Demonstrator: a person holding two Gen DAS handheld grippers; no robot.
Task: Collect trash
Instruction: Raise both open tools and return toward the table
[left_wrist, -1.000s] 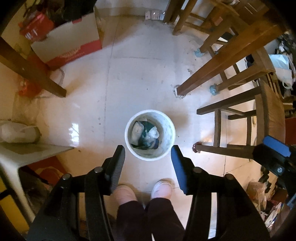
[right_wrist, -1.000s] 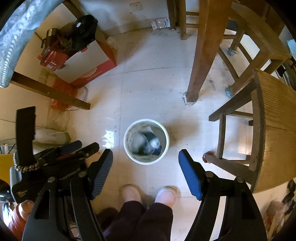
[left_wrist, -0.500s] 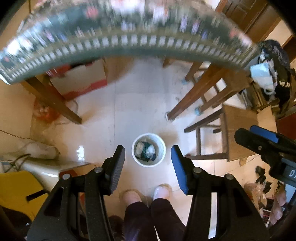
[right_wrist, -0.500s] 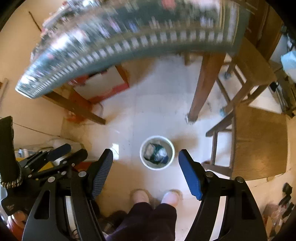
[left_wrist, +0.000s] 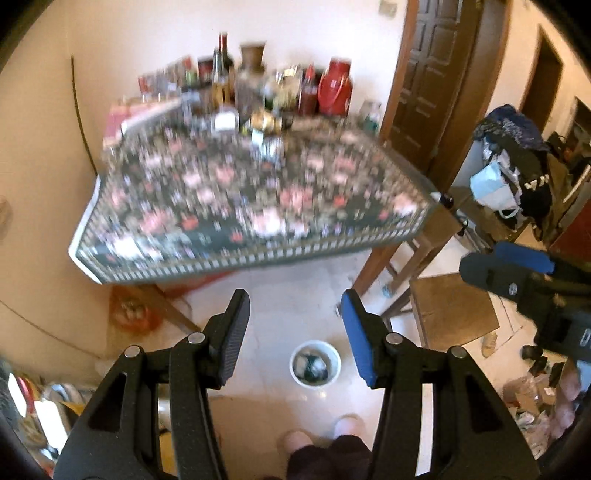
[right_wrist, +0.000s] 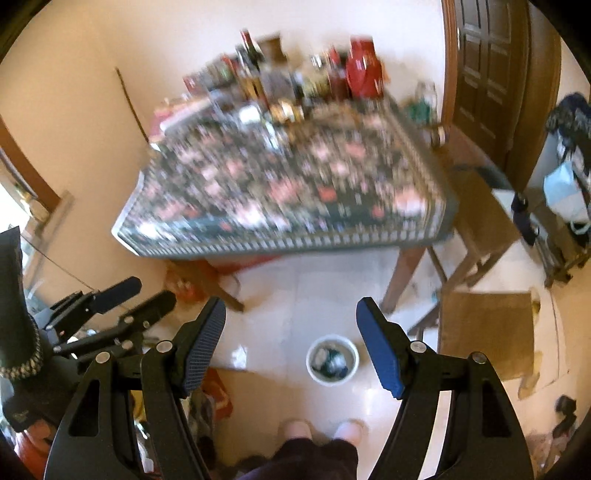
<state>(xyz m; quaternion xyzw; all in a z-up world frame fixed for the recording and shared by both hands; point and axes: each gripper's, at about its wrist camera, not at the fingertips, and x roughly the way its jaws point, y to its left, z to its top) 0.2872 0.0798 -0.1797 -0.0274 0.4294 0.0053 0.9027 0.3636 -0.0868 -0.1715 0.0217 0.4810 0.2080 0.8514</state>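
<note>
Two grippers, left gripper (left_wrist: 293, 314) and right gripper (right_wrist: 291, 321), jaws apart, nothing between them. Just beyond the fingertips, far below on the floor, a white bin (left_wrist: 315, 363) holding crumpled trash (left_wrist: 312, 365). Farther ahead, a table (left_wrist: 251, 199) with flowered cloth, blurred bottles (left_wrist: 225, 70) at the back.

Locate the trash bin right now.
The white trash bin stands on the tiled floor, low centre in both wrist views, just ahead of the person's feet, before the floral-cloth table, left of the wooden stool.
</note>
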